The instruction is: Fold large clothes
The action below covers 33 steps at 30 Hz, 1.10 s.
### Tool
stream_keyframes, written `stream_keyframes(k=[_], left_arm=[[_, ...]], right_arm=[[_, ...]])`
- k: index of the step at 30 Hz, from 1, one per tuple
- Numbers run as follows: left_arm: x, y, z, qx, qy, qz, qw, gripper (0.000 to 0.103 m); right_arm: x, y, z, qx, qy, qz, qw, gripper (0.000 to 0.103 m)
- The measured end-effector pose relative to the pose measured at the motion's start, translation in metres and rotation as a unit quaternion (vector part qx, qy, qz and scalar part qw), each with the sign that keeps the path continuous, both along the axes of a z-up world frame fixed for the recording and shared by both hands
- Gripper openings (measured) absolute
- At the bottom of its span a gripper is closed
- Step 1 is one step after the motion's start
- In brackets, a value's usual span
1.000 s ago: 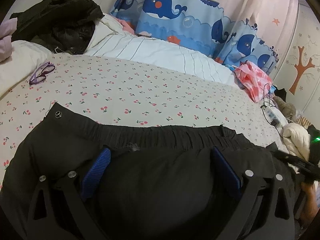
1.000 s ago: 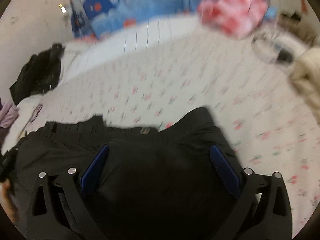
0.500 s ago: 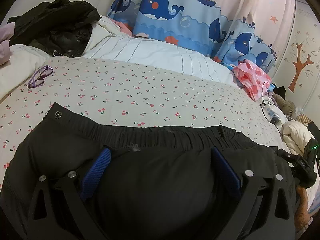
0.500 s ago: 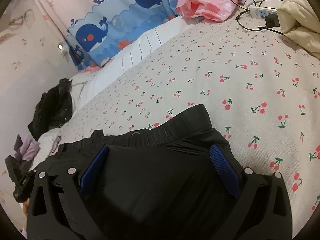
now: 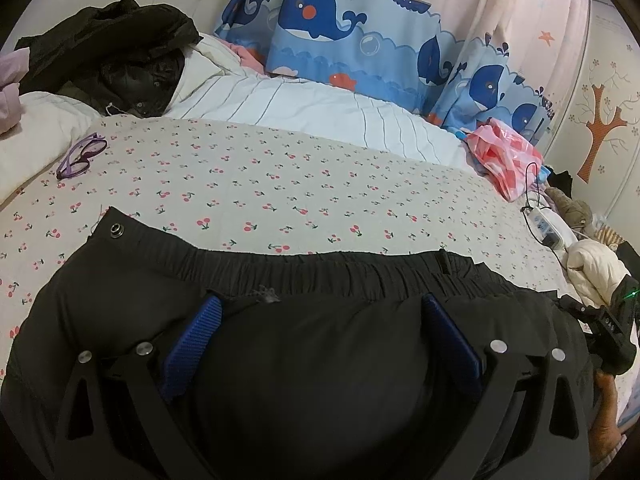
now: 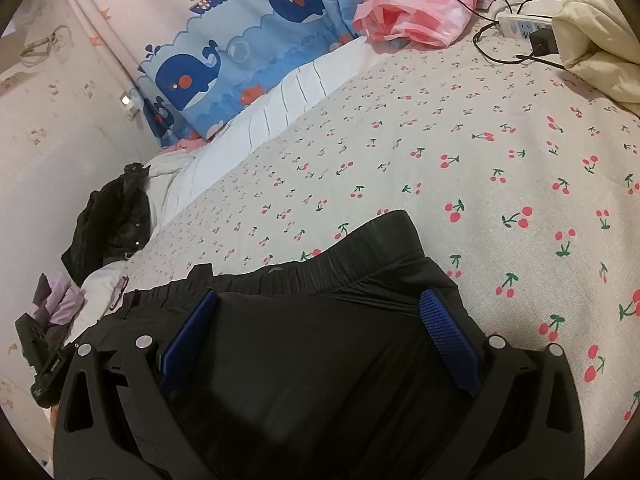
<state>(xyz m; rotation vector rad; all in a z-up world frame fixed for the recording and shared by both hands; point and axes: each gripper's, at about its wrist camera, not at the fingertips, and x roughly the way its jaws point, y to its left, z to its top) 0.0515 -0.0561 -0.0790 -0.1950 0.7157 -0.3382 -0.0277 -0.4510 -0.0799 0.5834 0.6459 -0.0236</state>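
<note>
A pair of black trousers point(image 5: 320, 360) with an elastic waistband point(image 5: 320, 272) lies flat on the cherry-print bed sheet point(image 5: 260, 184). My left gripper point(image 5: 320, 312) is open, its blue pads wide apart over the trousers just below the waistband. My right gripper point(image 6: 318, 304) is open too, over the right end of the trousers point(image 6: 320, 360) near the waistband corner point(image 6: 384, 228). The right gripper's body also shows at the right edge of the left wrist view point(image 5: 604, 332). Neither gripper holds cloth.
A black jacket point(image 5: 120, 52) and purple glasses point(image 5: 80, 156) lie at the far left. A pink checked bag point(image 5: 504, 156), a power strip with cable point(image 5: 548, 232) and a cream garment point(image 5: 596, 268) lie at the right. A whale-print curtain point(image 5: 360, 28) hangs behind a white quilt point(image 5: 300, 108).
The right gripper swung and then settled, its view turning toward the curtain side. The left gripper drifted slightly back along the trousers. Both stayed open.
</note>
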Motion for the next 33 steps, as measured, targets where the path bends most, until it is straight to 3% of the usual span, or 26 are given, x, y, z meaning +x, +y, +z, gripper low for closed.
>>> stream_keyframes(k=[7, 11, 12, 15, 19, 22, 25, 28, 31, 33], left_arm=[[0.002, 0.000, -0.001, -0.002, 0.006, 0.000, 1.0000, 0.096], [0.007, 0.015, 0.008, -0.035, 0.047, -0.012, 0.9982, 0.096], [0.004, 0.022, 0.013, -0.050, 0.056, -0.010, 0.9971, 0.096], [-0.034, 0.066, 0.058, -0.110, 0.039, 0.005, 0.9931, 0.096], [-0.092, 0.118, 0.095, -0.105, 0.019, 0.036, 0.9937, 0.096], [-0.132, 0.156, 0.098, -0.119, 0.054, 0.065, 0.9893, 0.096], [-0.169, 0.177, 0.090, -0.132, 0.092, 0.085, 0.9833, 0.096], [-0.202, 0.185, 0.072, -0.157, 0.134, 0.097, 0.9737, 0.096], [-0.225, 0.184, 0.052, -0.179, 0.169, 0.103, 0.9637, 0.096], [-0.234, 0.182, 0.042, -0.199, 0.189, 0.101, 0.9563, 0.096]], right_arm=[[0.004, -0.001, -0.001, -0.002, 0.017, -0.001, 1.000, 0.096], [0.015, 0.004, 0.013, -0.012, 0.100, 0.003, 0.995, 0.096], [0.012, 0.007, 0.021, -0.013, 0.102, 0.001, 0.995, 0.096], [-0.024, 0.027, 0.067, -0.030, 0.044, 0.028, 0.998, 0.096], [-0.071, 0.076, 0.097, -0.080, 0.036, 0.120, 0.989, 0.096], [-0.106, 0.129, 0.102, -0.115, 0.046, 0.223, 0.967, 0.096], [-0.130, 0.172, 0.099, -0.130, 0.054, 0.291, 0.946, 0.096], [-0.159, 0.222, 0.097, -0.165, 0.054, 0.360, 0.917, 0.096], [-0.191, 0.284, 0.097, -0.268, 0.036, 0.425, 0.864, 0.096], [-0.208, 0.330, 0.091, -0.355, 0.013, 0.460, 0.814, 0.096]])
